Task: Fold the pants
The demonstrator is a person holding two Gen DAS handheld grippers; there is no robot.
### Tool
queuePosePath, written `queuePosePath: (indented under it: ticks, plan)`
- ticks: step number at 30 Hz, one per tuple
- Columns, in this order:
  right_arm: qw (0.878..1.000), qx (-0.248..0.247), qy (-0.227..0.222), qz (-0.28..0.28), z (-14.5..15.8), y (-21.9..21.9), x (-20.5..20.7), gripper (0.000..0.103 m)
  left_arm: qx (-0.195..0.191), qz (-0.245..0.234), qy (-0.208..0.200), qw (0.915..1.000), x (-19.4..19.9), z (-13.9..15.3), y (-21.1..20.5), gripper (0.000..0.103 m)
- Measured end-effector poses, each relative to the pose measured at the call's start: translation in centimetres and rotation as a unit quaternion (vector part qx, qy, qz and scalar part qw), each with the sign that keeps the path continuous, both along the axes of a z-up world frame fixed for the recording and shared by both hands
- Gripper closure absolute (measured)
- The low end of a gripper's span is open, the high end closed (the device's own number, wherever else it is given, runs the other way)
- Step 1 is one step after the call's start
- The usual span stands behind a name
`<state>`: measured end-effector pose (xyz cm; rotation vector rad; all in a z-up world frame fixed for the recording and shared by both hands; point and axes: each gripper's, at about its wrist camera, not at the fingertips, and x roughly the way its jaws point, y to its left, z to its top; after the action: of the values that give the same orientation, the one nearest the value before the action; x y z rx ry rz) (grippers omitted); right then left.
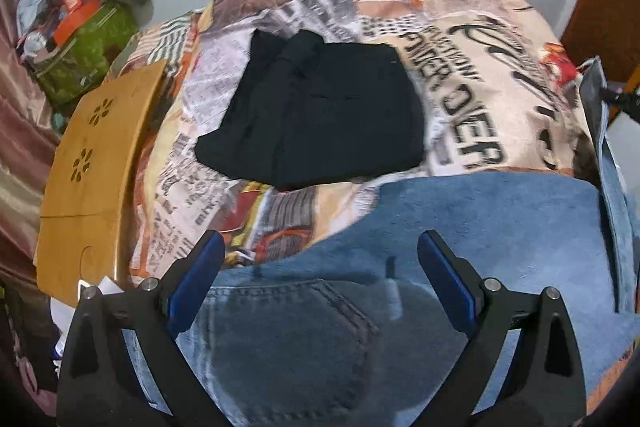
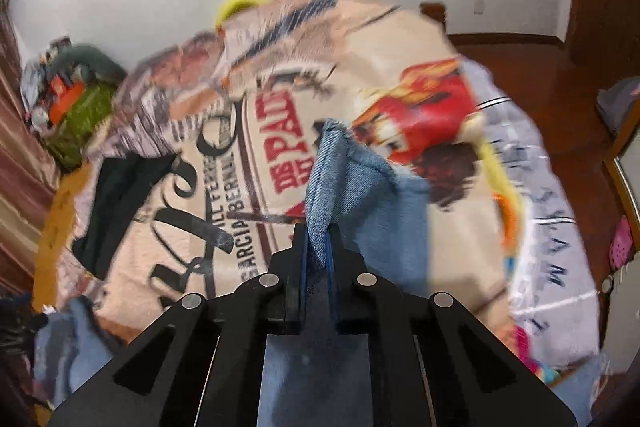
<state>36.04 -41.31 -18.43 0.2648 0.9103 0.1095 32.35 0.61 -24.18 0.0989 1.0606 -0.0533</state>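
Blue jeans (image 1: 460,227) lie on the printed bedspread (image 1: 500,99) near me, back pocket up. My left gripper (image 1: 320,259) is open just above the waist and pocket area, holding nothing. My right gripper (image 2: 316,239) is shut on a fold of the jeans' denim (image 2: 344,179) and holds it lifted above the bedspread (image 2: 240,187). A folded black garment (image 1: 320,111) lies further back on the bed; it also shows in the right wrist view (image 2: 116,203) at the left.
A wooden lap table (image 1: 88,179) stands at the bed's left edge. A green bag with clutter (image 1: 80,51) sits by the wall. A wooden floor (image 2: 560,99) and furniture lie to the right of the bed.
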Motion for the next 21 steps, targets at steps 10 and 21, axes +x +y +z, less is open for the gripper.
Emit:
queuePosePath:
  ticks: [10,21]
  plan:
    - [0.995,0.0,-0.084,-0.055,9.2,-7.9,-8.7,0.096,-0.009,-0.073,0.033,0.9968,-1.3,-0.4,-5.7,0.005]
    - [0.994,-0.035,-0.067,-0.075,7.1,-9.9,-14.6,0.096,-0.027,-0.108,0.063,0.9917,-4.0,-1.1,-9.6,0.005]
